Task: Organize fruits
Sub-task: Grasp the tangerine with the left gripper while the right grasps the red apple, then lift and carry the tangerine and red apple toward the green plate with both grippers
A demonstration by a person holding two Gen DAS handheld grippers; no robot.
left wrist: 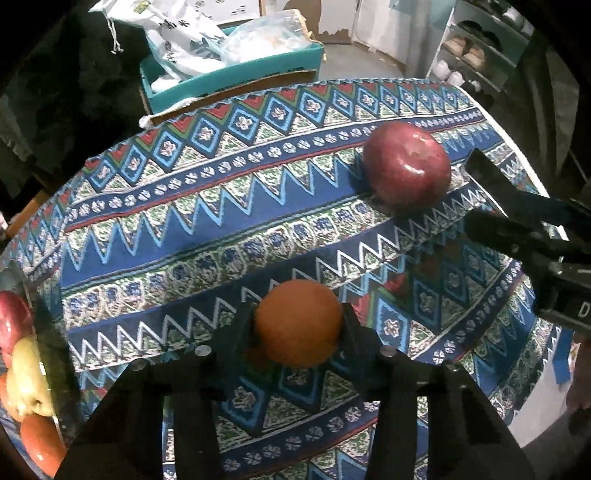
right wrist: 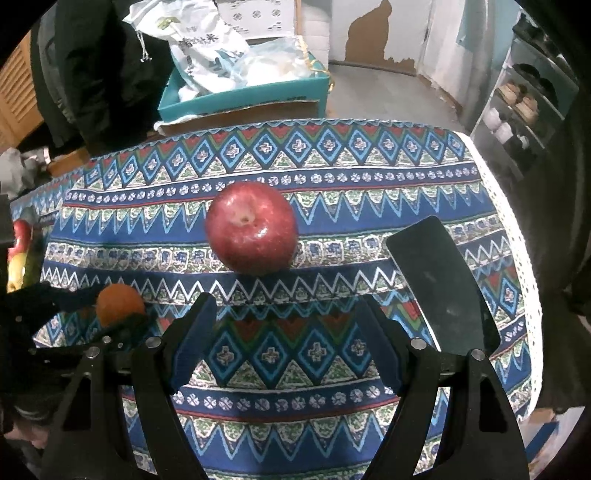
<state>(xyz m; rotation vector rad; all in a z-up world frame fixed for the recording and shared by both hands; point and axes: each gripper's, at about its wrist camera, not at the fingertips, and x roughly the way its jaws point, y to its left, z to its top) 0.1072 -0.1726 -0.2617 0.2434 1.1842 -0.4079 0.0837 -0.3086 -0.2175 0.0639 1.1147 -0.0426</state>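
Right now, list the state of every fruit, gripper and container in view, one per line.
Orange: on the tablecloth, clamped between the left gripper's fingers.
Left gripper: shut on the orange.
Red apple: free on the tablecloth, stem dimple up, untouched.
Right gripper: open, short of the red apple, nothing between its fingers.
Fruit pile: at the left edge, apples stacked together.
Teal box: open, filled with bags.

Beyond the patterned tablecloth (right wrist: pixel 332 177) lay a grey floor (right wrist: pixel 376 92), a white wall with peeling patches (right wrist: pixel 369 33), and a shoe rack (right wrist: pixel 524 107).
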